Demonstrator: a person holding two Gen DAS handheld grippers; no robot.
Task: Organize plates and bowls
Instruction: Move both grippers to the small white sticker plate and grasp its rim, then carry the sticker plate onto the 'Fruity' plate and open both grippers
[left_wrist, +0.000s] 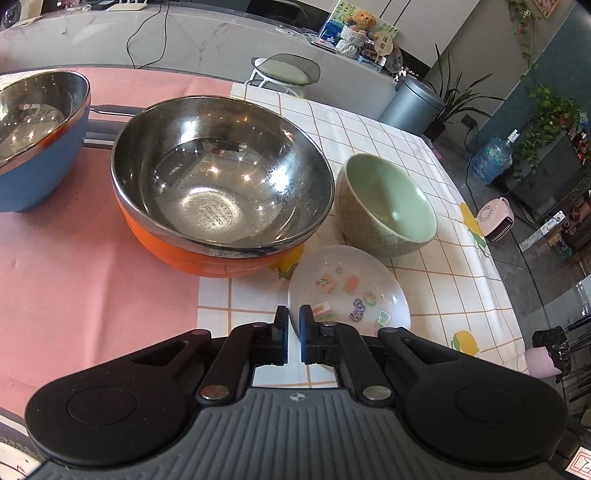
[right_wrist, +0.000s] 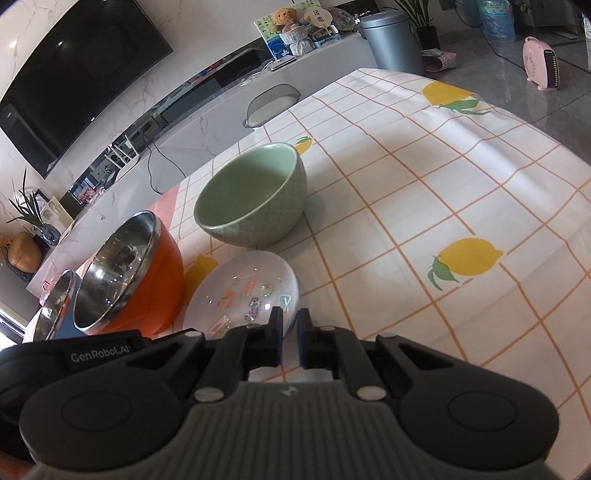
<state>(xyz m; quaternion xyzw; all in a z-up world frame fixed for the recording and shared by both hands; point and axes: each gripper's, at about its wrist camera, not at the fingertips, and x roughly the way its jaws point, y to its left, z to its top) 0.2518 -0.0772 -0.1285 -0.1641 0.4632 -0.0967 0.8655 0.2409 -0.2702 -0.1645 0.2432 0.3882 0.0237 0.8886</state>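
A small translucent plate (left_wrist: 351, 291) with colourful stickers lies on the checked tablecloth, just in front of the other dishes. My left gripper (left_wrist: 294, 325) is shut on the plate's left rim. From the opposite side, my right gripper (right_wrist: 290, 326) is shut on the plate (right_wrist: 240, 288) at its right rim. Behind the plate stands a green ceramic bowl (left_wrist: 388, 206) (right_wrist: 255, 192). To the left of it is a steel-lined orange bowl (left_wrist: 221, 184) (right_wrist: 125, 273). Further left stands a steel-lined blue bowl (left_wrist: 37, 147) (right_wrist: 55, 306). All three bowls are upright.
The lemon-print tablecloth (right_wrist: 424, 177) stretches bare to the right of the dishes, and a pink mat (left_wrist: 74, 277) covers the table's left part. A stool (left_wrist: 284, 70) stands past the far edge. A grey bin (left_wrist: 413, 103) and a pink heater (left_wrist: 495, 219) stand on the floor to the right.
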